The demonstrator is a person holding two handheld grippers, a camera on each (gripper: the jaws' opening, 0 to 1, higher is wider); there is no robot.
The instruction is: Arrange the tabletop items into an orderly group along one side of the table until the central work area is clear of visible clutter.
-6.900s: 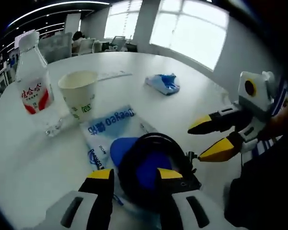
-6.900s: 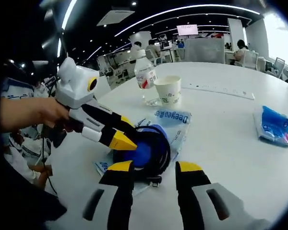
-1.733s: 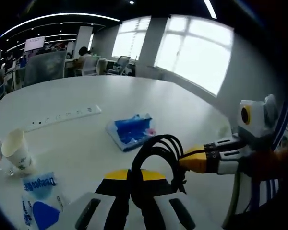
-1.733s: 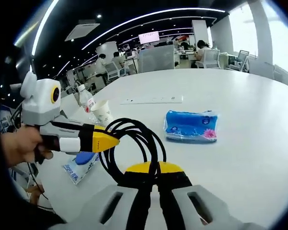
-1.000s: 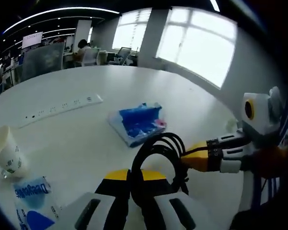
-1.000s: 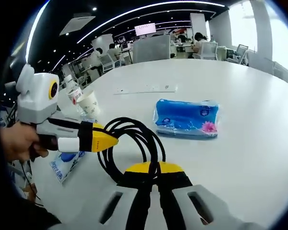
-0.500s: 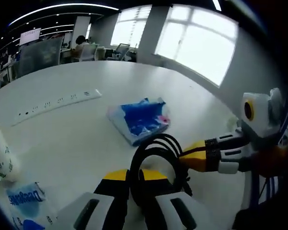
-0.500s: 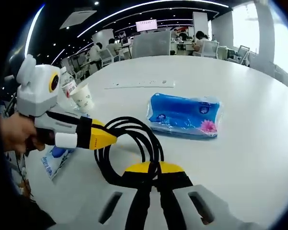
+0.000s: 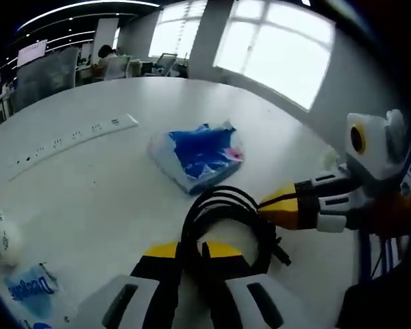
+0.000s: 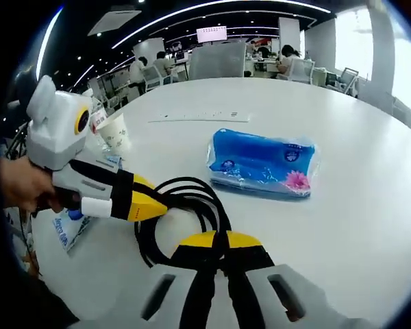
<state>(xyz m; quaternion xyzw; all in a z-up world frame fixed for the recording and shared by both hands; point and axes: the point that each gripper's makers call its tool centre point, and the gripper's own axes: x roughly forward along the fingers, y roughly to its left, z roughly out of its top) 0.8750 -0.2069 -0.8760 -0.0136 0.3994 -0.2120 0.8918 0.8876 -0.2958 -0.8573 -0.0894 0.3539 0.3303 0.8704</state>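
Table (image 10: 370, 205) white, open-plan office

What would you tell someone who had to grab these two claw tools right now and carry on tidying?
Left claw: shut on the black cable coil.
Right claw: shut on the same coil, at another part of the loop.
The coil sits low over the white table, beside the blue tissue pack.
Paper cup and blue-and-white pouch lie apart, near the table edge; a power strip lies farther back.
Done: the coil is brought next to the tissue pack.
Left: release the coil, then gather the cup and pouch alongside.
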